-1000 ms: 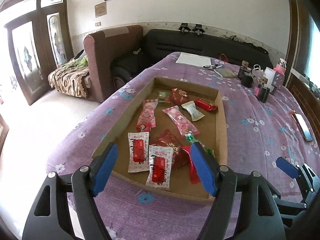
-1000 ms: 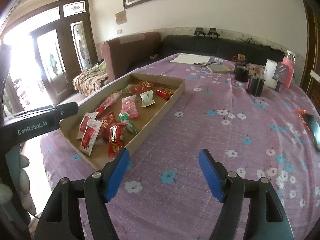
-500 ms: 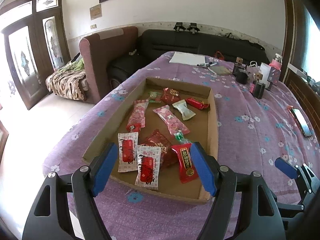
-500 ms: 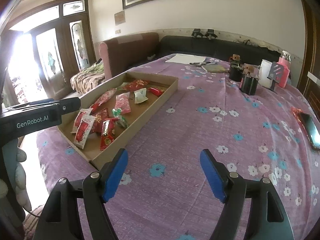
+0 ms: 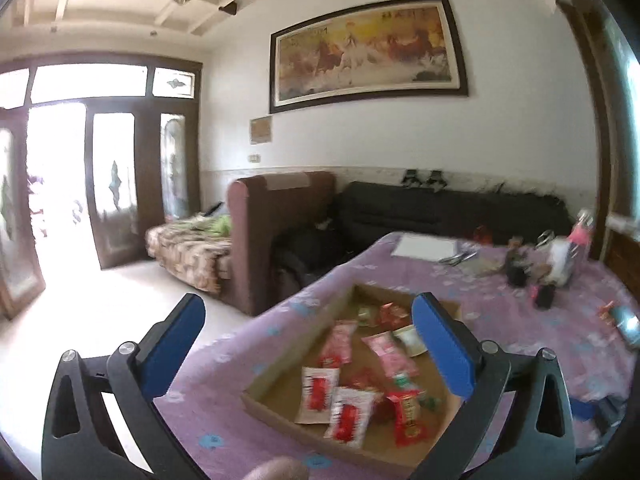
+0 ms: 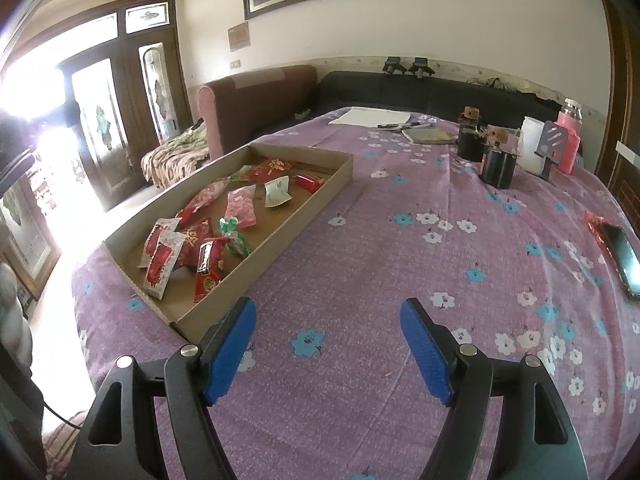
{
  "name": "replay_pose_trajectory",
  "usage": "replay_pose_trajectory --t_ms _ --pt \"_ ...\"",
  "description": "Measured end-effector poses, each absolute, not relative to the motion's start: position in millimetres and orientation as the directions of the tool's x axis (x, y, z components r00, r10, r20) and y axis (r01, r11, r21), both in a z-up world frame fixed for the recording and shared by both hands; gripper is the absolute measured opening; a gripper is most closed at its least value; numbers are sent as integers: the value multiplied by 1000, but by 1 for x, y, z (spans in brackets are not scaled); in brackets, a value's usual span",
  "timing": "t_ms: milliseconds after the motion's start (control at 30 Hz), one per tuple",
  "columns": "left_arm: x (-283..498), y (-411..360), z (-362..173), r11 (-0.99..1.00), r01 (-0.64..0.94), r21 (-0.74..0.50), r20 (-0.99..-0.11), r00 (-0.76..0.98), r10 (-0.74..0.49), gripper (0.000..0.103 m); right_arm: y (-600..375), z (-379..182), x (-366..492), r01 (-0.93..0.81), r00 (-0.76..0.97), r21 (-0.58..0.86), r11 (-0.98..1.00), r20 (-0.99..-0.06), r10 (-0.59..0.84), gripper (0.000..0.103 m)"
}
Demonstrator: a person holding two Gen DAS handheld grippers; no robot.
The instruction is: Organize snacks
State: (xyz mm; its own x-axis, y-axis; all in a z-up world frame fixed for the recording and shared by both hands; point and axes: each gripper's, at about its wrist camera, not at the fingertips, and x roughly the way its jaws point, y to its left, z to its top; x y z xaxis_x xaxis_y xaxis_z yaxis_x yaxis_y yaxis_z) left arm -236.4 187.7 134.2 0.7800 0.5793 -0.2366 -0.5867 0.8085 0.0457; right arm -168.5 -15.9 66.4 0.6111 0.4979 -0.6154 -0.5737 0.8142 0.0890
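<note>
light: daylight, door [image 5: 60,184] blown out | left view motion-blurred

I see a matt purple cloth with printed flowers covering the tabletop [image 6: 360,264]. On the left lies a shallow tray [image 6: 320,196] of plain brown cardboard, dull and a little rough. The snack packets [image 6: 200,256] inside are shiny plastic film, wrinkled, red and pink. Each tool has black matt plastic arms, smooth blue pads [image 6: 230,354] and small bright metal pins. At the far right stands a phone [image 6: 624,256] with glossy glass, and a pink bottle [image 6: 570,136] has a metal cap.
</note>
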Motion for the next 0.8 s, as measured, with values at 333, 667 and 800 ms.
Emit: replay_pose_trajectory --t_ms 333,667,800 --pt "-207 211 107 869 -495 -25 -495 761 419 103 -13 66 -171 -579 605 86 811 -622 498 76" --pt "-192 232 74 860 -480 -174 -663 703 258 103 1 65 -177 -604 586 69 794 -638 500 80" --pt "-192 236 66 851 -494 -177 -686 682 253 103 9 63 -180 -615 579 51 787 -648 495 80"
